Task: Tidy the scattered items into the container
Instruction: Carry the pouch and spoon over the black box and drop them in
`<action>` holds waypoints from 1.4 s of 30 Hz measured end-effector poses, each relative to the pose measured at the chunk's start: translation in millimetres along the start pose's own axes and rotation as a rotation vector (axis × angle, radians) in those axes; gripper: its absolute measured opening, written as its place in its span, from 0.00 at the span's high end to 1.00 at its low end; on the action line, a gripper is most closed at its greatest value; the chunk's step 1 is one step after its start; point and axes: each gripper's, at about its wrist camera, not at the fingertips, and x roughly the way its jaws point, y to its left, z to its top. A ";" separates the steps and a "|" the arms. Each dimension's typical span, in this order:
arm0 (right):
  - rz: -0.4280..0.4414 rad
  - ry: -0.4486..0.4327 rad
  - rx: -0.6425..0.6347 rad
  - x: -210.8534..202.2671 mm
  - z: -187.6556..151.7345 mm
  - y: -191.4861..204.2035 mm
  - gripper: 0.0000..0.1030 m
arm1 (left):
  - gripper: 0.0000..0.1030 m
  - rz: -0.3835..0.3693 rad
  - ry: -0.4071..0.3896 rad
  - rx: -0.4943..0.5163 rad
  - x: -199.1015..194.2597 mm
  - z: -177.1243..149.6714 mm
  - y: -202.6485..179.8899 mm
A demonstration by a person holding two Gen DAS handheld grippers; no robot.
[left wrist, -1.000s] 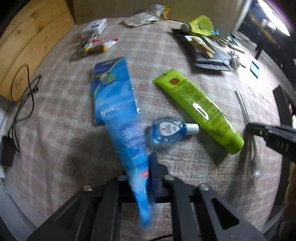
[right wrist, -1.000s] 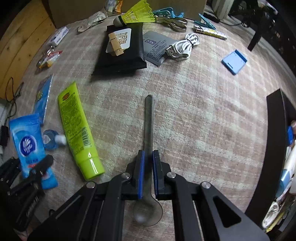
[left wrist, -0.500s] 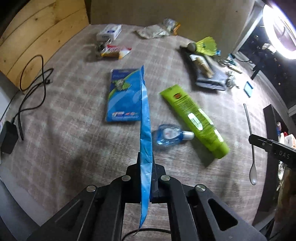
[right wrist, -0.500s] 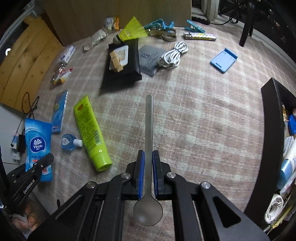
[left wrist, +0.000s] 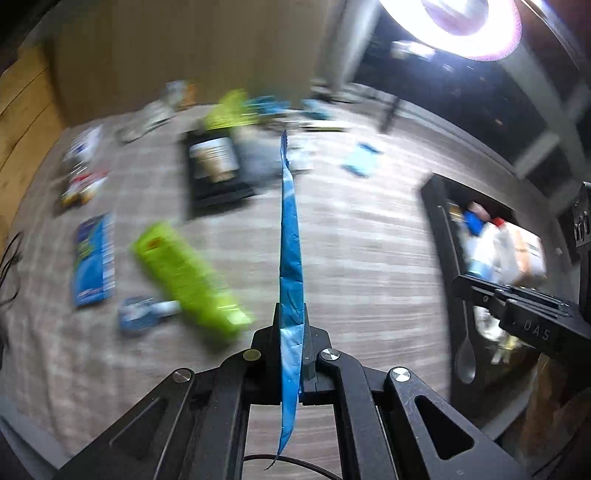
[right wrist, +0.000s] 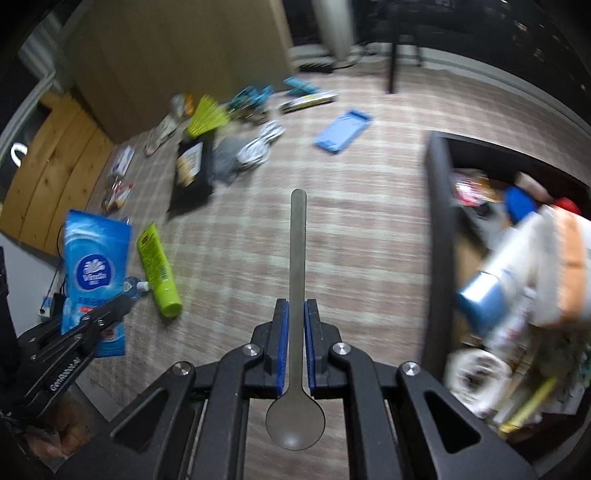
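Tissue pack [left wrist: 289, 236] edge-on in left claw [left wrist: 290, 332], spoon [right wrist: 297, 295] in right claw [right wrist: 295, 332], surroundings blurred

Both wrist views above shared rug [left wrist: 369, 258]

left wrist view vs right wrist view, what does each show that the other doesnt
Only the left wrist view shows the bright ring light overhead and the tissue pack edge-on in the left tool.

Only the right wrist view shows the pack's printed face and the spoon head-on, clamped in the right tool.

Both show the green tube, the blue phone stand and the black container, already holding items.
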 end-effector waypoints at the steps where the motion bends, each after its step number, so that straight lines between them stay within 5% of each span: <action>1: -0.008 -0.014 0.019 -9.9 -3.5 -13.8 0.92 | 0.97 -0.025 0.004 0.029 1.6 2.3 -19.8; 10: -0.102 -0.079 0.186 -75.0 -51.4 -133.6 0.92 | 0.97 -0.185 0.062 0.223 25.1 3.1 -162.7; 19: -0.191 -0.137 0.330 -115.7 -85.3 -226.2 0.92 | 0.97 -0.253 0.112 0.307 40.0 -3.3 -245.1; 26: -0.224 -0.138 0.374 -120.1 -90.8 -265.7 0.92 | 0.96 -0.281 0.124 0.354 43.1 -11.5 -270.7; 28: -0.216 -0.134 0.342 -117.4 -84.5 -268.9 0.92 | 0.60 -0.272 0.142 0.355 46.4 -12.0 -273.8; 29: -0.223 -0.130 0.339 -117.0 -83.5 -269.4 0.90 | 0.54 -0.277 0.134 0.348 45.8 -11.4 -272.9; 32: -0.231 -0.126 0.345 -115.6 -77.8 -271.9 0.76 | 0.56 -0.241 0.100 0.344 41.9 -9.0 -269.6; 42: -0.217 -0.144 0.347 -115.8 -69.9 -266.1 0.76 | 0.56 -0.222 0.096 0.289 38.5 1.7 -234.6</action>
